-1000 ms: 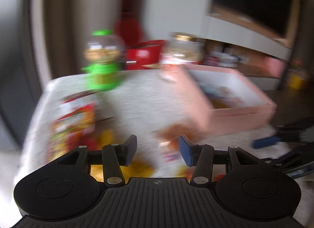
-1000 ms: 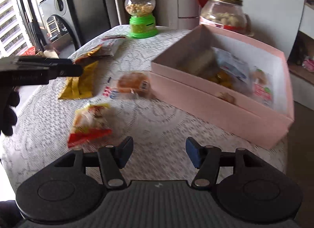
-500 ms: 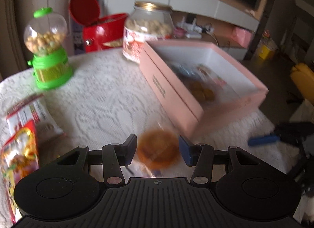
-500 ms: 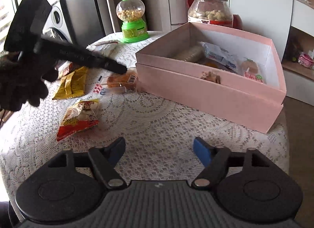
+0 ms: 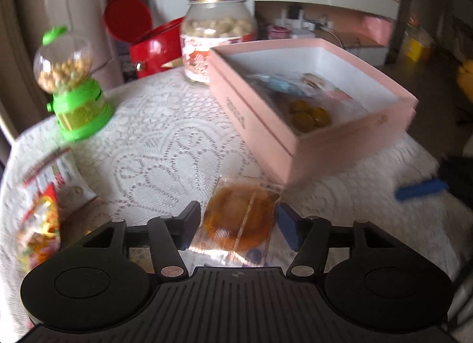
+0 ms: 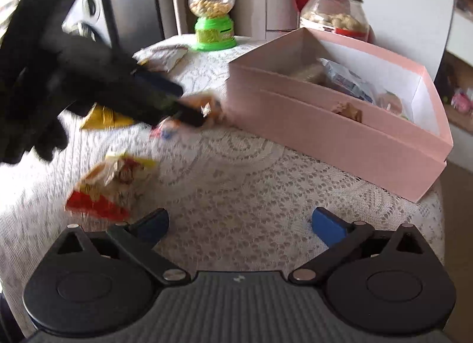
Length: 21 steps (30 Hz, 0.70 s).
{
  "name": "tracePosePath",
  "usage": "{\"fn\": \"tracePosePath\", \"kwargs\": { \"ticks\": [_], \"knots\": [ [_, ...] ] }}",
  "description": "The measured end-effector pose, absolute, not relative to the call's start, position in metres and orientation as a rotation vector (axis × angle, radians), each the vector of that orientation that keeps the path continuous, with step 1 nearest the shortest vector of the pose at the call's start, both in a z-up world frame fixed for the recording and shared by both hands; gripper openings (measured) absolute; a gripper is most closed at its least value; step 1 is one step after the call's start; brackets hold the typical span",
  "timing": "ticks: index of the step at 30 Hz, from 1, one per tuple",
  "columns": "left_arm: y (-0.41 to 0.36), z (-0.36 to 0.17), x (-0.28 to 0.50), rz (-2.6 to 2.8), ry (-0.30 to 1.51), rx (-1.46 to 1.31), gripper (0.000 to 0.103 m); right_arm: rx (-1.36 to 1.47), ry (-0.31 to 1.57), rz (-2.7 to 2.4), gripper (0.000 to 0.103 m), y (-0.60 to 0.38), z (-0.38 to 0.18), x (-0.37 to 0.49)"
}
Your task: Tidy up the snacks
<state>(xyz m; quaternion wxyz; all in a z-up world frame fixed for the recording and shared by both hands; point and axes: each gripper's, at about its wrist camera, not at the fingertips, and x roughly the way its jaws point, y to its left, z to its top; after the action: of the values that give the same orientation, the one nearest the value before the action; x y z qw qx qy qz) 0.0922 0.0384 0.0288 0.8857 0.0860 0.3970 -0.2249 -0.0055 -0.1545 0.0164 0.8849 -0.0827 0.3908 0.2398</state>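
Note:
A clear-wrapped round brown pastry (image 5: 241,219) lies on the lace tablecloth beside the pink box (image 5: 266,139). My left gripper (image 5: 239,224) is open with a finger on each side of the pastry; I cannot tell if they touch it. In the right wrist view the left gripper (image 6: 189,109) reaches over the pastry (image 6: 211,108) next to the pink box (image 6: 340,136), which holds several wrapped snacks. My right gripper (image 6: 239,224) is open and empty over bare cloth. A red and yellow snack bag (image 6: 109,189) lies to its left.
A green candy dispenser (image 5: 71,89) and a glass jar of nuts (image 5: 217,38) stand at the back of the table. More snack bags (image 5: 44,195) lie at the left edge. A yellow packet (image 6: 106,117) lies under the left gripper. The table edge runs close on the right.
My left gripper has moved forward and down, so the pastry now sits between its fingers. My right gripper has opened wider and drawn back a little.

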Motion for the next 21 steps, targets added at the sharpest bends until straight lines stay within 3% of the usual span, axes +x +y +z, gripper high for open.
{"fn": "tracePosePath", "kwargs": {
  "ticks": [3,5,11,15,18,20,21],
  "knots": [
    [0.043,0.022,0.103,-0.467,0.853,0.098,0.073,-0.193,0.827,0.531,0.099,-0.151,0.020,-0.011],
    [0.047,0.023,0.102,-0.462,0.854,0.085,0.061,-0.174,0.833,0.558,0.096,-0.150,0.027,-0.015],
    [0.089,0.054,0.054,-0.365,0.767,-0.085,0.061,-0.147,0.758,0.598,0.096,-0.124,0.050,-0.030],
    [0.107,0.067,0.017,-0.238,0.727,-0.070,0.061,-0.117,0.808,0.627,0.095,-0.086,0.046,-0.021],
    [0.116,0.068,-0.003,-0.172,0.749,-0.058,0.061,-0.126,0.861,0.594,0.075,-0.062,0.035,-0.014],
    [0.121,0.067,-0.016,-0.166,0.762,-0.073,0.061,-0.192,0.838,0.556,0.056,-0.053,0.034,-0.022],
    [0.121,0.066,-0.022,-0.167,0.764,-0.077,0.061,-0.231,0.831,0.553,0.056,-0.050,0.035,-0.027]
  ]
}}
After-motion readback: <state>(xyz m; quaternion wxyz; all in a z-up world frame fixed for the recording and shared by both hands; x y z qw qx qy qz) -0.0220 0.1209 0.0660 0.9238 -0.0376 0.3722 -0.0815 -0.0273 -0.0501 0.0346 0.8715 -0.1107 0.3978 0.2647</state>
